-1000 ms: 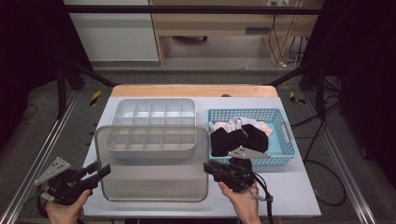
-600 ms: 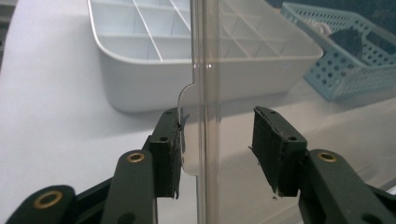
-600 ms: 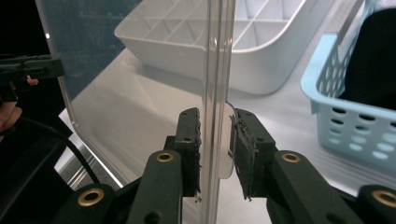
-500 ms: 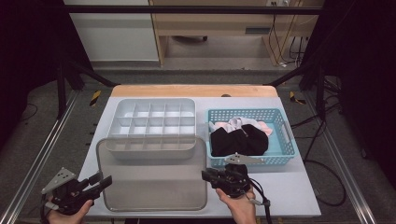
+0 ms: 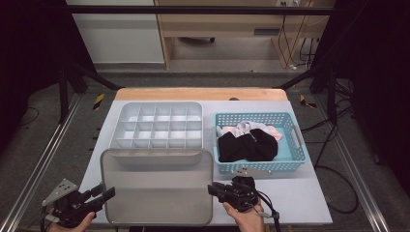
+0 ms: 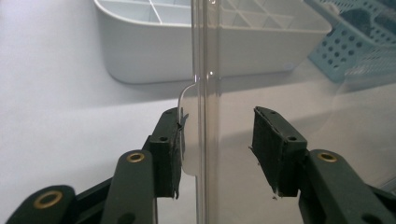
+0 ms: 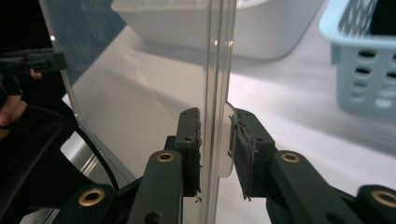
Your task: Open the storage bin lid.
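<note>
Clear plastic, the lid [image 5: 157, 186] lies flat near the table's [image 5: 300, 193] front edge, just in front of the white divided box [image 5: 157, 126]. The left gripper [image 6: 219, 135] view shows jaws spread apart, the lid's rim between them, one pad touching. The right gripper [image 7: 217, 140] view shows jaws pinching the opposite rim's tab. Bare tabletop lies right of the lid, before the blue basket [image 5: 295, 145].

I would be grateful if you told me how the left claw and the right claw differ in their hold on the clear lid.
The left claw stands open, its jaws wide apart around the clear lid's edge, one pad touching the tab; the right claw has its jaws close on either side of the lid's edge. In the high view the left claw sits at the lid's left side, the right claw at its right. Both straddle the lid's rim.
</note>
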A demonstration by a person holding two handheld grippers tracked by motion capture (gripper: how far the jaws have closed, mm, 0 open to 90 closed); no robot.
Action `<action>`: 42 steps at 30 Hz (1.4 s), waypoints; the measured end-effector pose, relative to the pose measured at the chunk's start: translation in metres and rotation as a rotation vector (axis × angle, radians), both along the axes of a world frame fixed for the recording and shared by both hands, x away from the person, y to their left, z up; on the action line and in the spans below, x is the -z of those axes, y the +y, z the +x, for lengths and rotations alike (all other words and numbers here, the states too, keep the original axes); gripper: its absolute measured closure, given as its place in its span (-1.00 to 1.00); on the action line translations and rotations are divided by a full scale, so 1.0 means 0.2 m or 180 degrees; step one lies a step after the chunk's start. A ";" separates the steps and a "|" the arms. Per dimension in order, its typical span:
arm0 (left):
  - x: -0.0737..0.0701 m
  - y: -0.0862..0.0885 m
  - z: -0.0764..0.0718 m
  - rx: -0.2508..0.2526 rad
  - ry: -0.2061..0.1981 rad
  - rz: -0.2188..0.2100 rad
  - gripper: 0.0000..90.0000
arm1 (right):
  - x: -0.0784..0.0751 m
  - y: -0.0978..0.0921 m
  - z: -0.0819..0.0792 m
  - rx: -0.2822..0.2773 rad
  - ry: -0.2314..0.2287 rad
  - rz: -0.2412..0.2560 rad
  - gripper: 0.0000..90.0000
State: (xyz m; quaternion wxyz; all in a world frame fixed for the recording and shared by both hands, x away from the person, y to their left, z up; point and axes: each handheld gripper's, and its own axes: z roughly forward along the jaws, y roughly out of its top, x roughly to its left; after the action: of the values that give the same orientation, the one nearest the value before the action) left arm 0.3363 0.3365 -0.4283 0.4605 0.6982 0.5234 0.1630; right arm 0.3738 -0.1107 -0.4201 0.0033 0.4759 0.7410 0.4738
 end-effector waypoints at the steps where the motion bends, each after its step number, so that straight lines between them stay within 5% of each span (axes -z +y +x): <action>1: 0.01 -0.01 0.00 -0.0003 -0.0002 0.0047 0.17 | 0.01 0.00 0.00 0.0006 0.0047 -0.0006 0.61; 19: 0.15 -0.01 0.01 0.0009 0.0386 0.0160 0.03 | 0.17 0.06 0.00 0.0003 0.0157 -0.0290 0.47; 42: 0.19 -0.03 0.04 -0.0050 0.0581 0.0370 -0.14 | 0.23 0.12 0.03 0.0020 0.0310 -0.0451 0.28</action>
State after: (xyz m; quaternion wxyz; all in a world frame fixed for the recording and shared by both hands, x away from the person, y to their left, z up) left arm 0.3447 0.3300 -0.4666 0.3684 0.7315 0.5582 0.1324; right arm 0.3794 -0.0860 -0.4661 0.0025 0.4993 0.7704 0.3964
